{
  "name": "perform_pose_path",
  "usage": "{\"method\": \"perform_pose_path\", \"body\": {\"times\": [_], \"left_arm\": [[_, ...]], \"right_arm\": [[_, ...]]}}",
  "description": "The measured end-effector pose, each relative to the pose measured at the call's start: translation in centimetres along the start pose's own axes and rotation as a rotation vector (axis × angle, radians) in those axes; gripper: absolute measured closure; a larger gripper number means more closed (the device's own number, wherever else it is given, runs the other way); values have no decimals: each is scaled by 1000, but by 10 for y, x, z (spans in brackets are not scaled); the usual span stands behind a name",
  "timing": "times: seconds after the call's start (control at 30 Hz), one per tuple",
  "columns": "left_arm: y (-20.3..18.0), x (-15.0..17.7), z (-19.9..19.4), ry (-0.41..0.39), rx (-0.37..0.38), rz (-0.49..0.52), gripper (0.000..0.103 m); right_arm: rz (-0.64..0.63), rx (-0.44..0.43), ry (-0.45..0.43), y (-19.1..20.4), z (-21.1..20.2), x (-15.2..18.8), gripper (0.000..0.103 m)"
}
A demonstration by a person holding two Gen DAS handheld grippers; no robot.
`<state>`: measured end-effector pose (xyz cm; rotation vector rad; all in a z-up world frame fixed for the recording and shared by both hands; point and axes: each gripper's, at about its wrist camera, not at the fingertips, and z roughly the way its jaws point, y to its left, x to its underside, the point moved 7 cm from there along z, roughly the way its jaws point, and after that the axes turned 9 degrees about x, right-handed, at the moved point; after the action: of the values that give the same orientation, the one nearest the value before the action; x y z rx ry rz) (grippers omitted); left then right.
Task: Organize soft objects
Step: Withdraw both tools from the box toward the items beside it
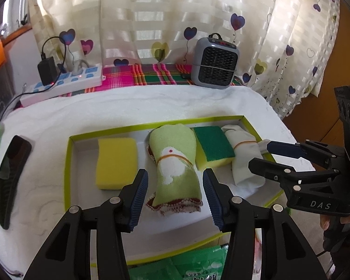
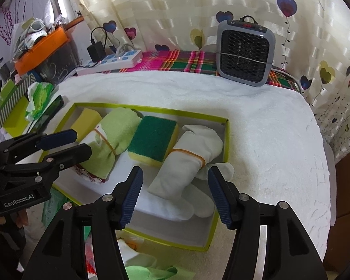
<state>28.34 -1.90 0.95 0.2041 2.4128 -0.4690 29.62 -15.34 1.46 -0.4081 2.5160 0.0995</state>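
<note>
Both wrist views steeply down, sharing tray [image 1: 68,163].

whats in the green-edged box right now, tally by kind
sponges: 2, a plain yellow sponge and a green-topped sponge
rolled cloth bundles tied with a band: 2, a green towel roll and a white roll
total: 4, all lying in the box

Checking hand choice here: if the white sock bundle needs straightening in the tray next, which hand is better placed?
Right. The right tongs stand open directly over the white sock bundle, while the left tongs straddle the green towel roll further along the tray.
</note>
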Motion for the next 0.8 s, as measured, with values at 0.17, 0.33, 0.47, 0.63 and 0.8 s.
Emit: {"method": "perform_pose_path", "body": {"times": [0.17, 0.33, 0.47, 0.63, 0.8], "left_arm": [[-1, 4, -12, -16, -5, 5, 55], [-3, 10, -26, -34, -3, 1, 55], [-5, 14, -33, -44, -19, 9, 55], [-8, 20, -48, -71, -40, 31, 55], [-10, 30, -62, -91, -53, 49, 55]], "right_arm": [[15, 7, -22, 2, -9, 2, 44], [18, 9, -44, 7, -19, 6, 44], [11, 21, -62, 12, -28, 11, 44], [28, 22, -89, 15, -41, 17, 44], [58, 16, -117, 17, -55, 25, 44]]}}
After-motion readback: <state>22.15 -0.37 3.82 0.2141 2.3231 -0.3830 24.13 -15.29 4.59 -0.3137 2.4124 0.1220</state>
